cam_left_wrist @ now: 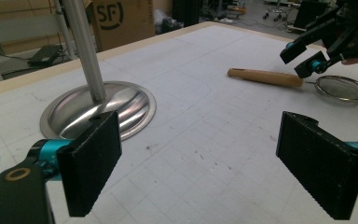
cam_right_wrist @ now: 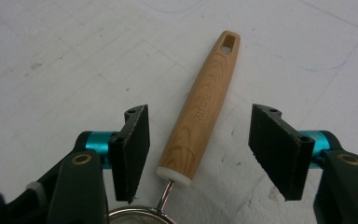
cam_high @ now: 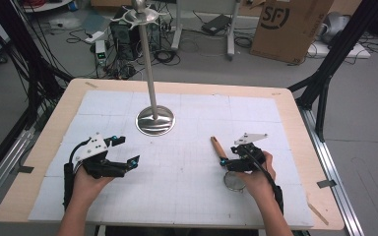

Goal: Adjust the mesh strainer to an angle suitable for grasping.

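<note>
A small mesh strainer with a wooden handle [cam_high: 218,147] lies on the white mat at the right, its sieve bowl [cam_high: 233,181] toward the person. My right gripper [cam_high: 229,158] is over the handle's bowl end. In the right gripper view the handle [cam_right_wrist: 205,107] lies between the two pads with a gap on each side, so the right gripper [cam_right_wrist: 200,149] is open. My left gripper [cam_high: 128,150] rests at the left of the mat, jaws wide and empty [cam_left_wrist: 205,168]. From the left gripper view the strainer [cam_left_wrist: 342,87] and the right gripper [cam_left_wrist: 305,58] appear at far right.
A metal stand with a round polished base [cam_high: 155,120] and tall pole rises at the mat's centre back, close ahead of the left gripper [cam_left_wrist: 98,109]. The wooden table rim [cam_high: 295,123] frames the mat. A cardboard box [cam_high: 288,24] and cables lie on the floor beyond.
</note>
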The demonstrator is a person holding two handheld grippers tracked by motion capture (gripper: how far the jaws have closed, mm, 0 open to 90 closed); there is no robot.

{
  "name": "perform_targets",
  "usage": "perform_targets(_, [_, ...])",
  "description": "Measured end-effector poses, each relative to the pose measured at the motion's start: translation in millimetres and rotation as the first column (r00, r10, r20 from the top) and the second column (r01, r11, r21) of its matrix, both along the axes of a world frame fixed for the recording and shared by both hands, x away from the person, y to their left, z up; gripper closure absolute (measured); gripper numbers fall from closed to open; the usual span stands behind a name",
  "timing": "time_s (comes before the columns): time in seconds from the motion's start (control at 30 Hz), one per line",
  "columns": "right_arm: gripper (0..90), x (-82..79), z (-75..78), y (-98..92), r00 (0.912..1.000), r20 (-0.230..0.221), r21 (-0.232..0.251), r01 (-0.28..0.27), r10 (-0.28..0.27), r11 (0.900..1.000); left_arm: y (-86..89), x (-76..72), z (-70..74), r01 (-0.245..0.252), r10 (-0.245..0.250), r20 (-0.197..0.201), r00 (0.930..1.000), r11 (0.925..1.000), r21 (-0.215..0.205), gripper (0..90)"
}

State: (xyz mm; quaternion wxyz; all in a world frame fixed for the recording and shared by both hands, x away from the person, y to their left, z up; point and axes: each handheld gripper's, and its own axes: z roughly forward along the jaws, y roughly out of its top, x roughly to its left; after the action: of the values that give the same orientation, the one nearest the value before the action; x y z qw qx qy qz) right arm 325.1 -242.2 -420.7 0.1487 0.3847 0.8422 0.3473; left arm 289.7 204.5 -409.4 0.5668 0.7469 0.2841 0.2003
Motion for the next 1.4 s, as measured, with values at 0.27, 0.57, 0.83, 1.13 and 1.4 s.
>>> perform_targets(0.27, [48.5,2.0,-4.5,0.8,0.9983,-0.058,-0.024,0.0,-0.001,1.0,-0.9,0.3,-0.9,0.003,-0.003,-0.006,1.0,1.0,0.007,14.7])
perform_targets(0.57, [58.0,2.5,-9.1,10.8,0.9942,-0.107,-0.104,-0.025,0.014,0.994,-0.8,0.4,-1.1,0.008,-0.008,-0.003,1.0,1.0,0.001,14.7])
perform_targets(0.83, [64.9,0.5,-5.2,14.8,0.989,-0.134,-0.099,-0.075,0.061,0.992,-0.8,0.7,-1.2,0.007,-0.007,-0.006,1.0,1.0,0.001,14.7])
perform_targets(1.13, [62.1,-5.0,-1.6,22.7,0.9769,-0.172,-0.122,-0.149,0.127,0.981,-1.1,0.5,-1.3,0.015,-0.015,-0.004,0.9999,0.9999,0.001,14.7])
perform_targets(1.4, [62.1,-0.6,-1.7,28.5,0.9707,-0.204,-0.159,-0.161,0.127,0.974,0.0,0.7,-0.9,0.015,-0.015,-0.003,0.9999,0.9999,-0.004,14.7])
